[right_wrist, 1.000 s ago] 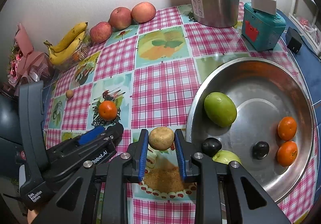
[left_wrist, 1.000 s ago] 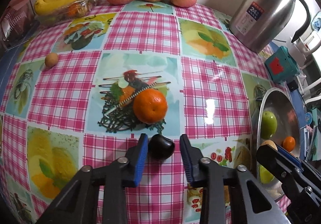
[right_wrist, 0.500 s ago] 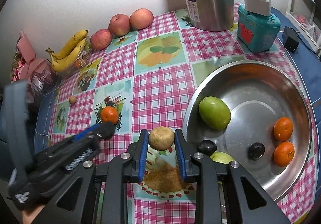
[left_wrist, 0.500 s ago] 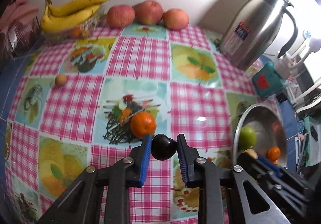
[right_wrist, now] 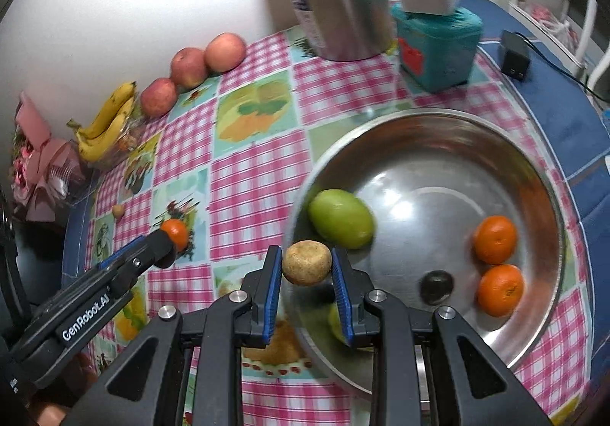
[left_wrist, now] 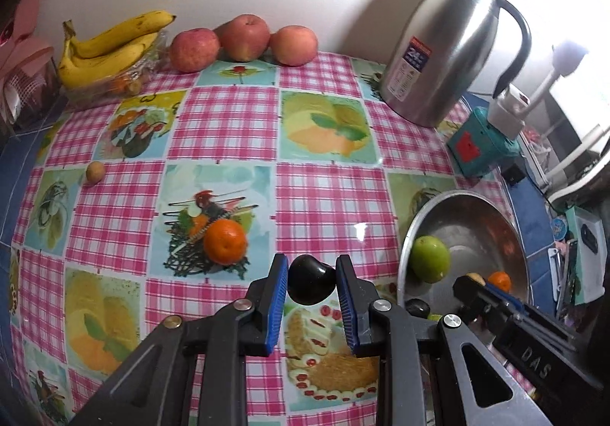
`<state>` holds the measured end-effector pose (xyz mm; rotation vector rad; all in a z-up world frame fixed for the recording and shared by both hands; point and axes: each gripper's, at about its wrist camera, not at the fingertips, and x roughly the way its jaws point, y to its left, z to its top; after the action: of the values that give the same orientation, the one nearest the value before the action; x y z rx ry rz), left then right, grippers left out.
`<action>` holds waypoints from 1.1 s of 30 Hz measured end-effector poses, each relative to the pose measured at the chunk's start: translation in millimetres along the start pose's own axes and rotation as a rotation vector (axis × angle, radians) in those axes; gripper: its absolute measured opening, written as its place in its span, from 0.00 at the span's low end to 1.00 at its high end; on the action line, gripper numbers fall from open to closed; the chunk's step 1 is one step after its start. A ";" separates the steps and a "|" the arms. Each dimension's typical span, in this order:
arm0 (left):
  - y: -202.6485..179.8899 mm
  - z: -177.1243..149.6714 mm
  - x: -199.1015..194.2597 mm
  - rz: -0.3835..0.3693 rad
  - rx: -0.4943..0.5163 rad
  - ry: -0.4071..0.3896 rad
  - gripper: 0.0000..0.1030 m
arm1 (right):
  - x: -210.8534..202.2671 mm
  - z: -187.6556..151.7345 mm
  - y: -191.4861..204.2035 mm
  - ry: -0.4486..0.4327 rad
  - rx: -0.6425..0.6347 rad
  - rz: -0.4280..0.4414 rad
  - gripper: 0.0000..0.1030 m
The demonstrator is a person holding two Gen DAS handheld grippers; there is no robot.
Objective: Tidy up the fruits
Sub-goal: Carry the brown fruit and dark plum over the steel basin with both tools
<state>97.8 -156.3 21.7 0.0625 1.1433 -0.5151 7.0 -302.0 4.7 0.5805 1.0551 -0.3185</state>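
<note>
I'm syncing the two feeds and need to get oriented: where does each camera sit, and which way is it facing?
Left wrist: rides the left hand-held gripper, looking along its fingers across the checked tablecloth toward the bananas; it is shut on a dark fruit, right gripper at lower right.
Right wrist: rides the right hand-held gripper, shut on a brown fruit, facing the steel bowl; left gripper at lower left.
Shared: bowl, green fruit, loose orange, apples, kettle.

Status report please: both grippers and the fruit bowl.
Left gripper shut on dark plum. Right gripper shut on tan round fruit, over steel bowl rim. Nothing blocking.
</note>
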 end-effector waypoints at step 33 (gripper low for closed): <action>-124.7 -30.5 22.7 -0.065 0.284 0.003 0.27 | -31.3 8.7 -92.2 -0.078 0.121 -0.093 0.27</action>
<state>26.4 -265.1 15.0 0.2723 1.0712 -0.7328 -48.5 -382.4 8.5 0.6238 0.9942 -0.4858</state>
